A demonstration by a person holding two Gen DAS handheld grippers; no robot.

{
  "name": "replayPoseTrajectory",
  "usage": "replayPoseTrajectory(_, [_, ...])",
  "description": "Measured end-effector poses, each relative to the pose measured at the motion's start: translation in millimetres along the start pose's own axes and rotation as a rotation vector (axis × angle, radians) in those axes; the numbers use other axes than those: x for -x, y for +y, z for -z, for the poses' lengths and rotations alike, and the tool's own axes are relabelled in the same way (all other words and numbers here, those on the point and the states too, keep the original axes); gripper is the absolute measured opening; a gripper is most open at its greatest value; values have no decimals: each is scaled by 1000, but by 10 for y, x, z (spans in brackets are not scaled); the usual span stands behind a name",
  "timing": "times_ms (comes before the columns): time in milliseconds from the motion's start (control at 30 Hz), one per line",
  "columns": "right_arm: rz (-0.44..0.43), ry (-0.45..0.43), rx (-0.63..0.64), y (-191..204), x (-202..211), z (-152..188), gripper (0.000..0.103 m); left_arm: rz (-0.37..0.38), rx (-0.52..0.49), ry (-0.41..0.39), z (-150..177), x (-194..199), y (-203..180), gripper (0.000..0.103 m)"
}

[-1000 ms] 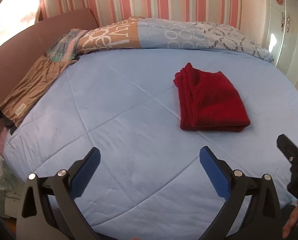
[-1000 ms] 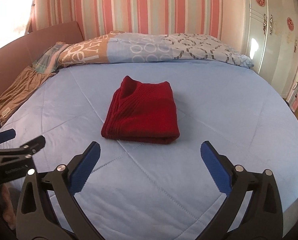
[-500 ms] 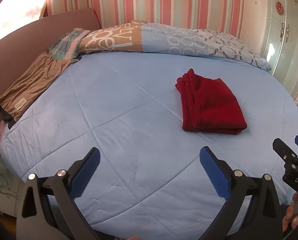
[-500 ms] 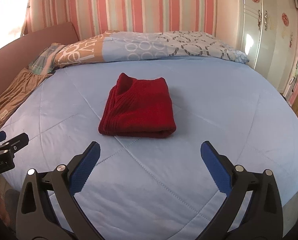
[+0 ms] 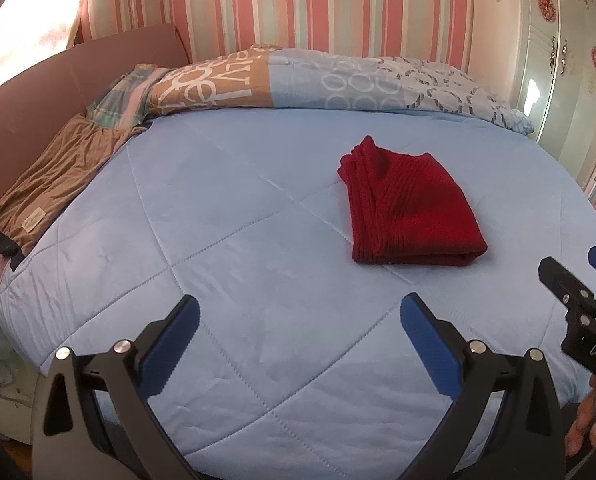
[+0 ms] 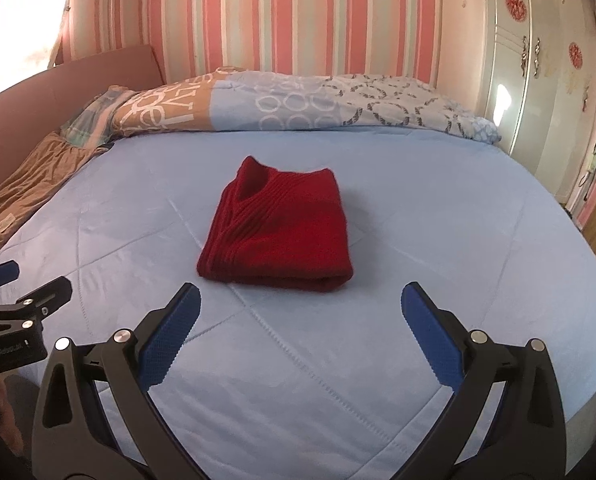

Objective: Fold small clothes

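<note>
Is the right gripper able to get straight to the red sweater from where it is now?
Probably yes. The right gripper is open and faces the folded red sweater head-on, with only bare blue quilt between them.

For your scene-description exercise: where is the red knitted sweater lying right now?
The red sweater lies folded on the blue quilt, mid-bed, nearer than the patterned pillows. In the right wrist view it is centred; in the left wrist view, right of centre.

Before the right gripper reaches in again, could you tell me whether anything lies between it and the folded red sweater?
Nothing visible does. Only bare blue quilt lies between the open right gripper and the red sweater; the left gripper is off to the side.
</note>
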State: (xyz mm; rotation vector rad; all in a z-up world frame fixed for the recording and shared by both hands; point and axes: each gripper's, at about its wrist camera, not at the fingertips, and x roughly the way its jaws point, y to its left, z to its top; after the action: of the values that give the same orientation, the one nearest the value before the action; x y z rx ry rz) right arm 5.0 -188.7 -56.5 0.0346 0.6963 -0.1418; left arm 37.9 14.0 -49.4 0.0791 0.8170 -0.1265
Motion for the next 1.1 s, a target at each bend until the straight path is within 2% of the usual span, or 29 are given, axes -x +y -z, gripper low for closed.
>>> replayPoseTrajectory(367, [-10, -50, 20, 9, 74, -118, 100, 12, 24, -61, -154, 61, 75, 101])
replayPoseTrajectory(600, [-16, -69, 28, 24, 95, -168, 100, -8, 10, -102, -214, 138, 57, 101])
replayPoseTrajectory(1100, [-12, -64, 24, 23, 103, -158, 100, -16, -11, -103, -225, 150, -1, 101])
